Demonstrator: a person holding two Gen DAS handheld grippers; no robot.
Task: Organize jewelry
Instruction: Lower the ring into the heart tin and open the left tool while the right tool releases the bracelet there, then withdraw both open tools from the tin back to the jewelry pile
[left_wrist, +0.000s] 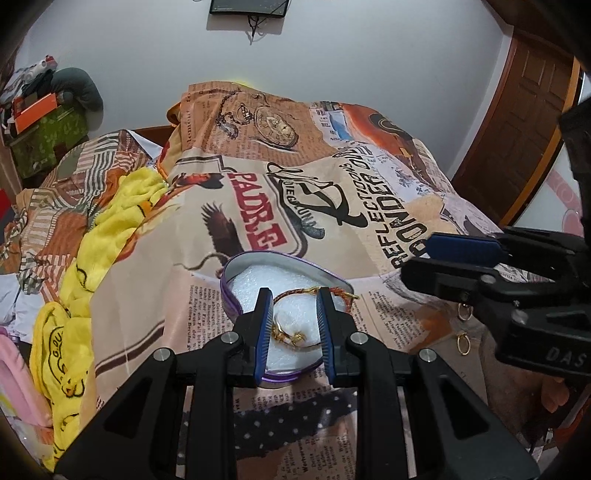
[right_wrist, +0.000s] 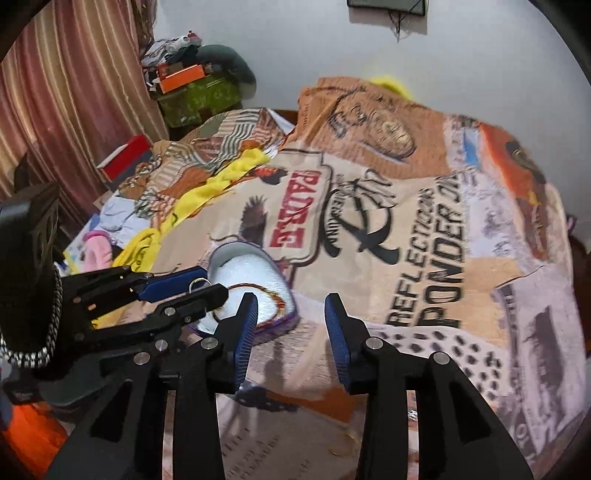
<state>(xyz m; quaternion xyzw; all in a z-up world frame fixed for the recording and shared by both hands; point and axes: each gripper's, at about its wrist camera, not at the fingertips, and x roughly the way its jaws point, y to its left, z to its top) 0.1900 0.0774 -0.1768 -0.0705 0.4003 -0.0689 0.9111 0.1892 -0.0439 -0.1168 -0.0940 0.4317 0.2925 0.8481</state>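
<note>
A purple heart-shaped tin (left_wrist: 231, 295) lined with white foam lies on the printed bedspread (left_wrist: 332, 192). In it lie a red-gold braided bracelet (left_wrist: 295, 293) and small gold pieces (left_wrist: 291, 336). My left gripper (left_wrist: 295, 295) hovers open right over the tin, jaws either side of the bracelet; in the right wrist view (right_wrist: 214, 291) a gold ring (right_wrist: 199, 283) shows at its tips. My right gripper (right_wrist: 291, 306) is open and empty, just right of the tin (right_wrist: 258, 254). Two gold hoop earrings (left_wrist: 463, 341) lie on the bedspread under the right gripper (left_wrist: 417, 258).
A yellow fleece blanket (left_wrist: 110, 229) and pink cloth (left_wrist: 14, 380) lie at the left of the bed. A green box with an orange box on top (left_wrist: 40, 125) stands by the far wall. A wooden door (left_wrist: 517, 122) is at the right. A striped curtain (right_wrist: 55, 92) hangs at the left.
</note>
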